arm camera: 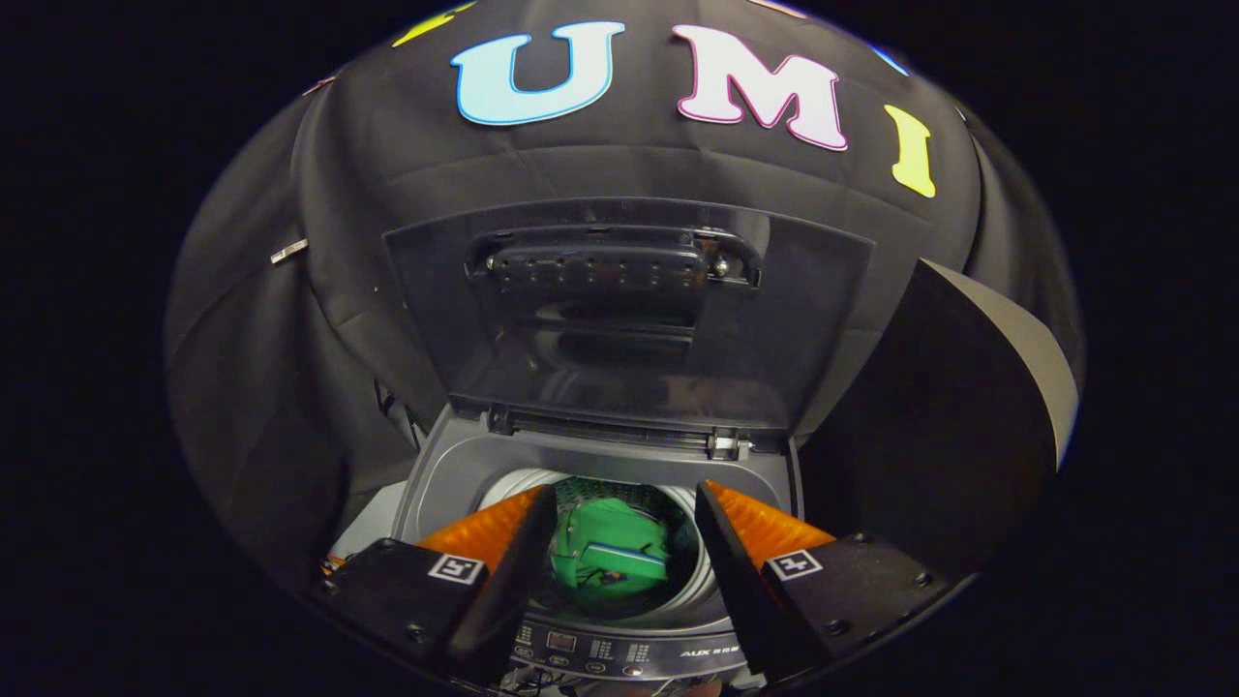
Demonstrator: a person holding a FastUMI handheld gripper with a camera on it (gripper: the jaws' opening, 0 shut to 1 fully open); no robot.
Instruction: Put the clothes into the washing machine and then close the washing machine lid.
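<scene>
Gripper [624, 523] hangs above the washing machine [440, 474] – fingers [503, 571] spread wide, gripping nothing. Green clothes [610, 547] sit down in the machine's drum, seen between the fingers. Lid [629, 319] stands upright behind the drum – open. Dark panel [949, 416] right of the machine.

blk cloth wall [290, 290] behind | dark panel [929, 426] at right, upright, pale edge

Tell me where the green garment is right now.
In the gripper view, the green garment lies down inside the washing machine drum, seen between the open gripper fingers, below the raised lid.
</scene>
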